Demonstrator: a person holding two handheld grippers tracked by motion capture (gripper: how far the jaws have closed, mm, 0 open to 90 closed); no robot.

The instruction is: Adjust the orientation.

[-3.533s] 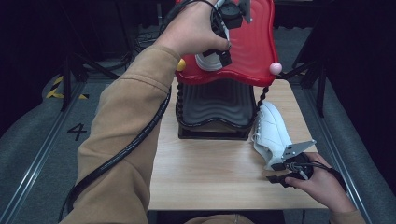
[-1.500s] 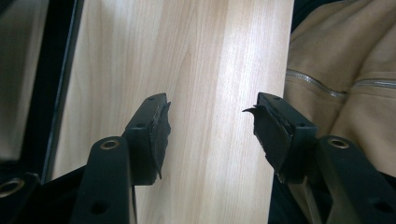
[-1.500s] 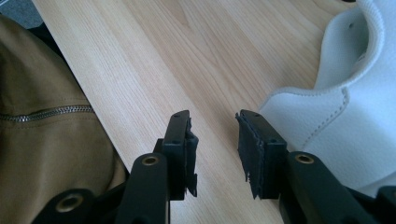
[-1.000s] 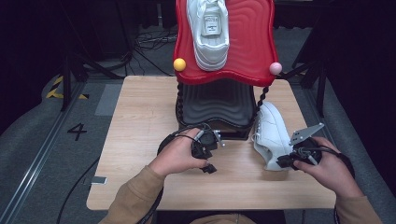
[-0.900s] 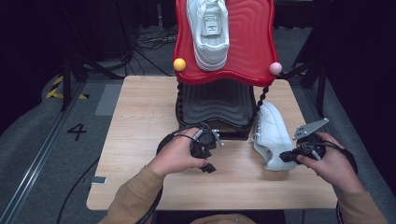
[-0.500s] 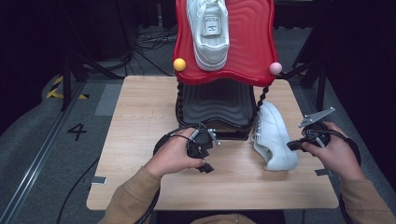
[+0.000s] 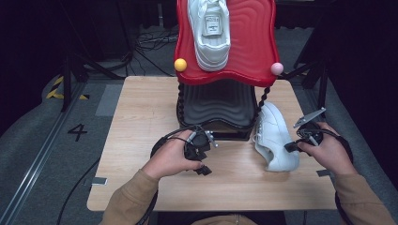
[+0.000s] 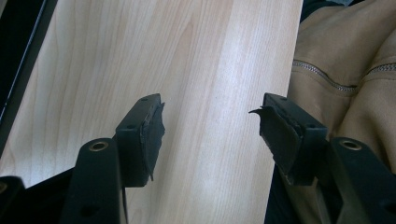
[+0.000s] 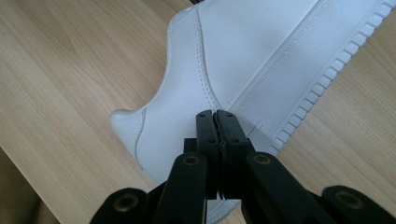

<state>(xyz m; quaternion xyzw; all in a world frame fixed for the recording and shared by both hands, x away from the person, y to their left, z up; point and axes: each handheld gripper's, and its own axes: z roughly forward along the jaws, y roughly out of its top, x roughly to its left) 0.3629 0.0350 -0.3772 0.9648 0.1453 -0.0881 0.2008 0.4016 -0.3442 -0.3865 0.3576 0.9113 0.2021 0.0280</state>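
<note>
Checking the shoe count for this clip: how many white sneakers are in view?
2. One sneaker lies on the red stand; the other sneaker lies on its side on the table, beside the right gripper.

Readable: a dark numeral "4" (image 7: 77,132), marked on the grey floor (image 7: 42,154) just left of the table (image 7: 141,117). Also a small dark label on the tongue of the white shoe (image 7: 210,29) lying on the red stand (image 7: 248,42), too small and blurred to read. Yellow and black hazard striping (image 7: 57,89) on the floor farther left, without lettering. Nothing legible on the second white shoe (image 7: 274,138) on the table.
</note>
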